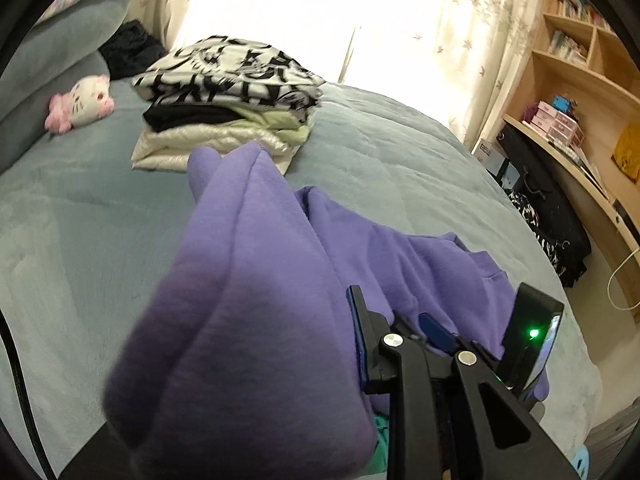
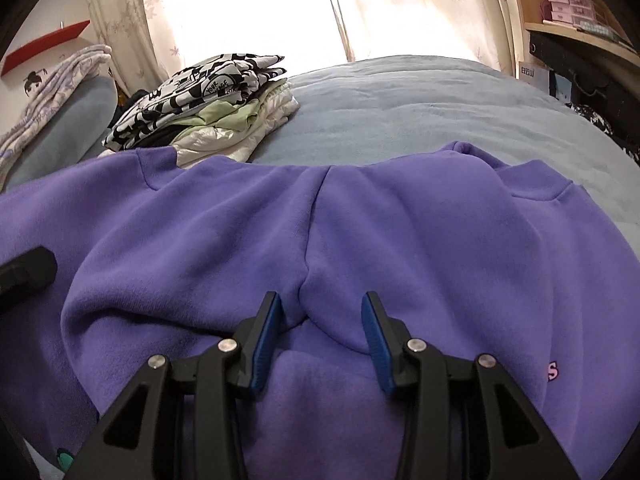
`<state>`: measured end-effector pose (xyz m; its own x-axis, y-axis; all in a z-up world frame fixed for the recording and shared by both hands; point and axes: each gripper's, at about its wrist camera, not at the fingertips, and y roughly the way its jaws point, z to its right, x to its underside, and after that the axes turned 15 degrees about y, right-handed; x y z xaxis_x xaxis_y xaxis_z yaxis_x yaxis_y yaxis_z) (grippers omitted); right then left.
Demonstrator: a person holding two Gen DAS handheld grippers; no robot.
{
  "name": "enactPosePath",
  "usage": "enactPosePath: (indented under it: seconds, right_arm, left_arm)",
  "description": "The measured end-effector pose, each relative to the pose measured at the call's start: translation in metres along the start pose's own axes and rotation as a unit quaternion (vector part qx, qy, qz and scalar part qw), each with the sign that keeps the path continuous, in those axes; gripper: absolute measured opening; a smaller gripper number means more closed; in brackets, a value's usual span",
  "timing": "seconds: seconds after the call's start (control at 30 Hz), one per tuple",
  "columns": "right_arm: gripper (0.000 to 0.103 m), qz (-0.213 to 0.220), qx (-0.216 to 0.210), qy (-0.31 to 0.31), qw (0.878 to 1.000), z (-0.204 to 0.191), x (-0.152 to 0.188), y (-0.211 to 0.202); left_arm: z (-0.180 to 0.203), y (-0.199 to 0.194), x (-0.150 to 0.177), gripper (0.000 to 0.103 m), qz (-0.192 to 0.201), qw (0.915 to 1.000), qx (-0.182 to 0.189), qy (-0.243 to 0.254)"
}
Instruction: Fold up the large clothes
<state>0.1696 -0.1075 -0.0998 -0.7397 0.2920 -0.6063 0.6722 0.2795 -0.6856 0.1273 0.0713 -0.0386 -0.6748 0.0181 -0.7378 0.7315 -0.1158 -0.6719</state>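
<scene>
1. While the purple sweatshirt [image 2: 400, 240] lies spread over the grey-blue bedcover [image 2: 400, 92], the left gripper [image 1: 324, 304] holds a thick flap of it raised at the garment's left side. One blue pad shows and the other is buried under cloth, so I read it as clamped on the fabric.
2. Far left of the bed: a stack of folded clothes [image 1: 224, 92] sits near the sweatshirt's far edge, well apart from both grippers. Probably where this one ends up.
3. Centre: the right gripper [image 2: 322, 320] sits low on the sweatshirt's middle. Its fingers [image 2: 264, 344] are partly apart, with a fat ridge of fleece filling the gap. It looks pinched, not loose.
4. Right: that side of the garment lies flatter, with a pink letter [image 2: 552, 370] showing near the edge.
5. Step, my call: a side fold, with the left part lifted to go over and the middle pinned as the fold line.
6. The next move calls for laying the flap across toward the right, edges lined up and nothing bunched beneath, then letting go. The thick fleece may drag the lower layer.
</scene>
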Motion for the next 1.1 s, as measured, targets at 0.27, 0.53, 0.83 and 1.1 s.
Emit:
enactPosePath:
  seconds: [0.27,0.53,0.83,1.1]
  right_arm:
    - [0.042,-0.013,-0.038,0.021,0.999,0.015,-0.001,-0.006]
    - [0.041,-0.042,-0.074,0.046,0.995,0.032,-0.004,-0.02]
    - [0.041,-0.079,-0.127,0.1,0.984,0.087,-0.005,-0.073]
    - [0.041,-0.019,-0.047,0.135,0.99,0.16,-0.004,-0.136]
  left_arm:
    - [0.047,-0.012,-0.021,0.022,0.008,0.9987,-0.015,0.048]
    - [0.106,-0.022,-0.035,0.022,0.02,0.993,-0.029,0.113]
    - [0.181,-0.019,-0.046,0.022,0.028,0.9825,-0.017,0.183]
    - [0.24,0.003,-0.039,0.022,0.018,0.9723,0.017,0.232]
